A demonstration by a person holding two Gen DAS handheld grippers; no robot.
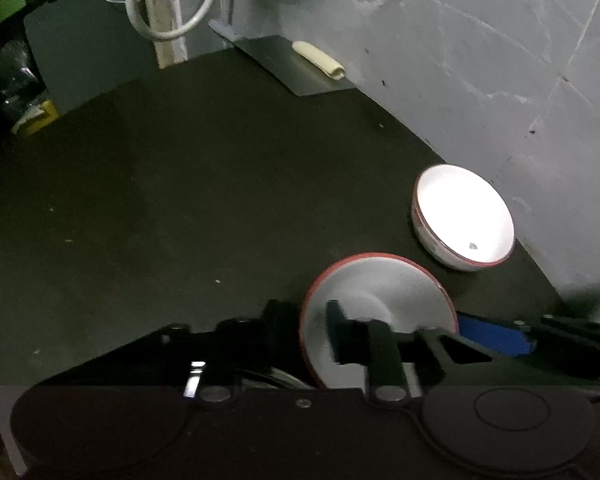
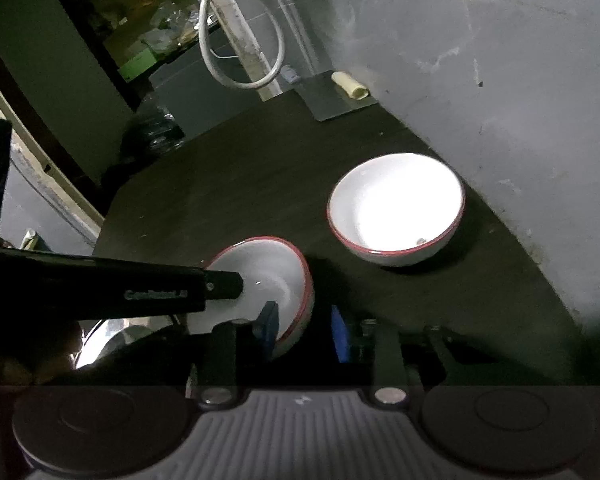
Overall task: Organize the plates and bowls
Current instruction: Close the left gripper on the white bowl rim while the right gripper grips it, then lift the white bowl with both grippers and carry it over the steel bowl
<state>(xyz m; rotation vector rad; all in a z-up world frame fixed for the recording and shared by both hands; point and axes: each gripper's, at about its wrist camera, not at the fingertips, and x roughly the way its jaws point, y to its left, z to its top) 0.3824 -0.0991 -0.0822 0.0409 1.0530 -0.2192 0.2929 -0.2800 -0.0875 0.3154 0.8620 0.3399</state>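
Note:
A white bowl with a red rim (image 1: 464, 220) (image 2: 396, 208) sits upright on the dark table near the grey wall. A second red-rimmed white bowl (image 1: 380, 300) (image 2: 268, 280) is tilted on its side. My right gripper (image 2: 304, 330) is shut on this bowl's rim, one blue pad (image 2: 269, 330) inside and one outside. In the left wrist view the right gripper's fingers (image 1: 340, 336) reach across onto the tilted bowl. My left gripper shows there only as dark parts at the bottom, its jaws unclear. Its black body (image 2: 160, 292) crosses the right wrist view.
A metal sheet (image 1: 296, 66) (image 2: 336, 98) with a cream roll (image 1: 320, 60) (image 2: 350, 84) lies at the table's far end by the wall. A white cable loop (image 1: 168, 8) (image 2: 240, 60) hangs on a post. Cluttered shelves stand at far left. A shiny metal object (image 2: 112, 340) lies low left.

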